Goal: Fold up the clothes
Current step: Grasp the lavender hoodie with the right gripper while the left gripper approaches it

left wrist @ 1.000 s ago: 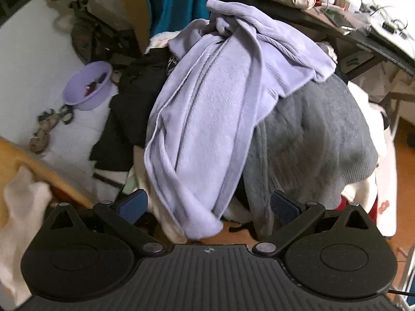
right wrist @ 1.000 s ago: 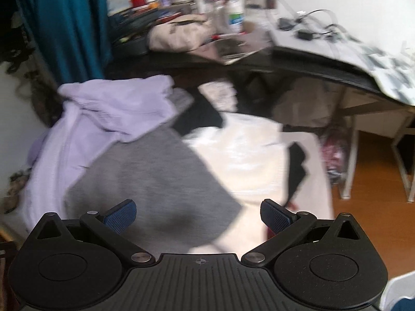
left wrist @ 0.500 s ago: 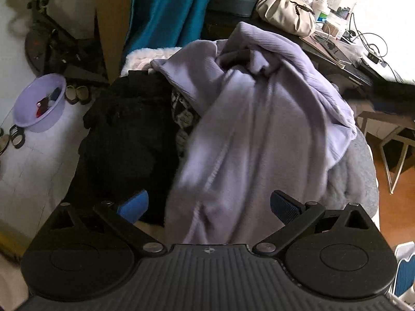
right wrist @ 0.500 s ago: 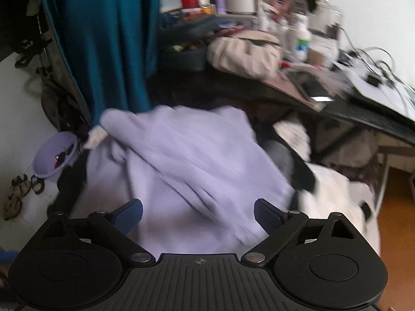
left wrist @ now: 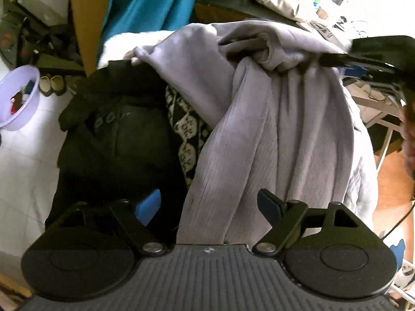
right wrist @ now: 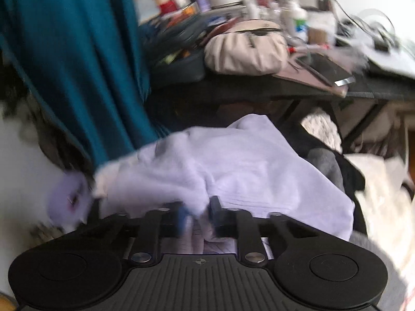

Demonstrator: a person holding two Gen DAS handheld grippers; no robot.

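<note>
Clothes pile, desk behind.
Robe [left wrist: 272,134] centre-right atop pile; jacket [left wrist: 116,140] left of it; basin [left wrist: 18,96] far left.

Lilac basin [left wrist: 18,98] on the floor; beige bag [right wrist: 246,51] on cluttered desk [right wrist: 285,88]

lavender garment [left wrist: 280,119]: pale lilac, ribbed
coat [left wrist: 116,140]: black
knit [left wrist: 185,127]: black with cream skull-like motifs
curtain [right wrist: 77,59]: teal
basin [left wrist: 18,96]: light purple
finger pads [left wrist: 147,204]: blue
bag [right wrist: 246,49]: beige
</note>
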